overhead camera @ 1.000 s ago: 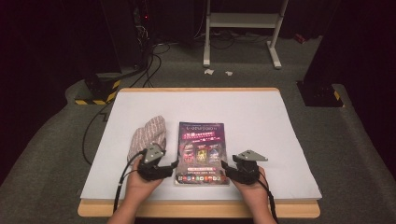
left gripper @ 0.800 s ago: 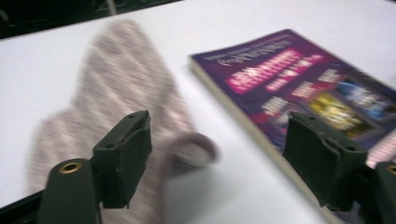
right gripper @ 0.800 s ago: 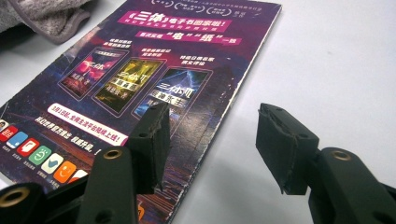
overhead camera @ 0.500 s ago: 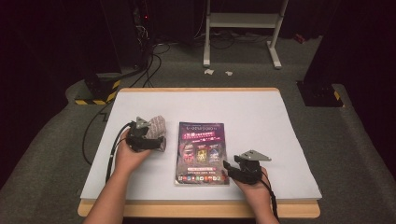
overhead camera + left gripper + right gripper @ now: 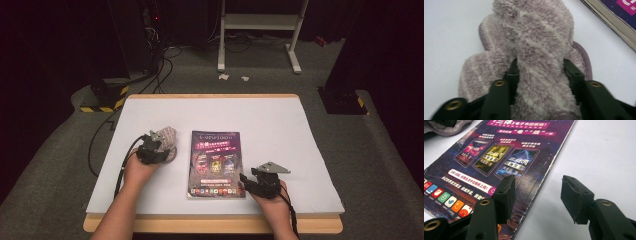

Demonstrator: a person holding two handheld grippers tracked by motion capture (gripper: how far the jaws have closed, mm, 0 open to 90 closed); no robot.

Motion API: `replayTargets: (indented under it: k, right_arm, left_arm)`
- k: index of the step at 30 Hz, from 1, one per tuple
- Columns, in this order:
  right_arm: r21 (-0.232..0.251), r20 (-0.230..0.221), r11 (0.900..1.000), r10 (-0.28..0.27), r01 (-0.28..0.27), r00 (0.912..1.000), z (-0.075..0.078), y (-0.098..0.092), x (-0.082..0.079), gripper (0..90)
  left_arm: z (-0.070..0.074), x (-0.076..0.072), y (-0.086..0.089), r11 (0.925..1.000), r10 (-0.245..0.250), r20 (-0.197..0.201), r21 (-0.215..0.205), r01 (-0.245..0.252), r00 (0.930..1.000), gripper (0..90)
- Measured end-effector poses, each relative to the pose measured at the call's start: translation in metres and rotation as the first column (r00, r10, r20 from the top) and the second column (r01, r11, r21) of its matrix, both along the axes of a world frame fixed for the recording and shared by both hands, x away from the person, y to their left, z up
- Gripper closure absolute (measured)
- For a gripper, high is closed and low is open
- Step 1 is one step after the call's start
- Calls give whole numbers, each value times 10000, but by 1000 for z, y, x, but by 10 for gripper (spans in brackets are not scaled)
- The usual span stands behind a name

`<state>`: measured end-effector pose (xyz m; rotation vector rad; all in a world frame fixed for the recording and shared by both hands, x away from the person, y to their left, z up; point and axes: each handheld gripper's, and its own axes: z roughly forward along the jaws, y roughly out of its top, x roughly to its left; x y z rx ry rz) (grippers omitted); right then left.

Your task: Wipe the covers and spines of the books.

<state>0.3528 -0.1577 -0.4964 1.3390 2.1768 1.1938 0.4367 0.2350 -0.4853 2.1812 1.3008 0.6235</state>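
Note:
A fluffy grey-and-pink striped slipper [image 5: 168,135] [image 5: 536,37] lies on the white table [image 5: 275,130], left of a dark paperback book [image 5: 215,160] [image 5: 499,152]. My left gripper [image 5: 161,144] [image 5: 539,62] sits over the slipper; its jaws have just been closing and now pinch a raised fold of the fluffy fabric between them. My right gripper [image 5: 243,179] [image 5: 536,187] rests at the book's lower right corner, open, with one jaw over the cover, the other over bare table, and nothing between them.
The book's spine edge [image 5: 614,22] runs close to the slipper's right side. Beyond the table's far edge are cables [image 5: 165,60], a yellow-and-black striped block [image 5: 102,102] and a white stand [image 5: 260,30] on the floor.
My left hand moved away from the front edge onto the slipper, and its jaws closed on a fold of it. The right gripper and the book stayed put.

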Motion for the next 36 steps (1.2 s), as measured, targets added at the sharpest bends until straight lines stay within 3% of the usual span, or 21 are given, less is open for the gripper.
replayTargets:
  k: [2, 5, 6, 7, 8, 9, 10, 13, 15, 18, 19, 23, 25, 32, 36]
  right_arm:
    - [-11, 75, 10000, 5, -5, 10000, 0, 0, 0, 452]
    - [-26, 255, 10000, 88, -88, 9996, 1, 0, -1, 449]
    - [-19, 252, 9999, 105, -105, 9996, 2, 0, 0, 442]
    - [-52, 274, 9999, 160, -159, 9995, 3, -1, 1, 434]
    - [-52, 274, 9999, 160, -159, 9995, 3, -1, 1, 434]
    - [-143, 376, 9998, 175, -170, 9991, 6, -3, 4, 419]
    - [-83, 411, 9999, 147, -143, 9990, 7, -5, 5, 410]
    - [-273, 481, 9995, 144, -131, 9987, 7, -10, 4, 413]
    - [-272, 531, 9995, 161, -146, 9985, 6, -13, 1, 423]
    - [-263, 699, 9994, 228, -210, 9973, 5, -14, -3, 397]
    - [-235, 812, 9994, 253, -235, 9964, 6, -14, -4, 375]
    - [-400, 1134, 9989, 292, -248, 9931, 5, -16, -7, 327]
    - [-410, 1129, 9989, 269, -224, 9932, 5, -18, -7, 326]
    - [-530, 1056, 9986, -11, 67, 9944, 6, -31, -5, 359]
    - [-528, 739, 9970, -529, 569, 9959, 7, -41, -6, 308]
  left_arm:
    - [0, -7, 4, 9998, -2, 373, -204, 10, 9993, 658]
    - [2, -20, 11, 9945, 61, 848, -1043, 27, 9964, 674]
    - [2, -20, 11, 9945, 61, 848, -1043, 27, 9964, 674]
    - [8, -32, 14, 9863, 41, 1256, -1643, 167, 9921, 674]
    - [8, -32, 14, 9863, 41, 1256, -1643, 167, 9921, 674]
    - [13, -43, 13, 9794, -7, 1664, -1990, 342, 9861, 674]
    - [16, -48, 13, 9766, -53, 1797, -2108, 438, 9837, 674]
    - [19, -59, 10, 9690, -221, 2004, -2369, 703, 9795, 673]
    - [23, -64, 7, 9706, -394, 2090, -2245, 871, 9771, 673]
    - [25, -70, 5, 9648, -488, 2161, -2424, 1020, 9752, 673]
    - [26, -75, 2, 9589, -724, 2167, -2535, 1277, 9736, 672]
    - [30, -81, -4, 9521, -972, 2274, -2622, 1570, 9689, 671]
    - [36, -85, -9, 9431, -1149, 2489, -2768, 1843, 9617, 671]
    - [41, -89, -19, 9367, -1533, 2588, -2696, 2237, 9537, 667]
    - [41, -93, -26, 9337, -1842, 2526, -2569, 2494, 9499, 666]
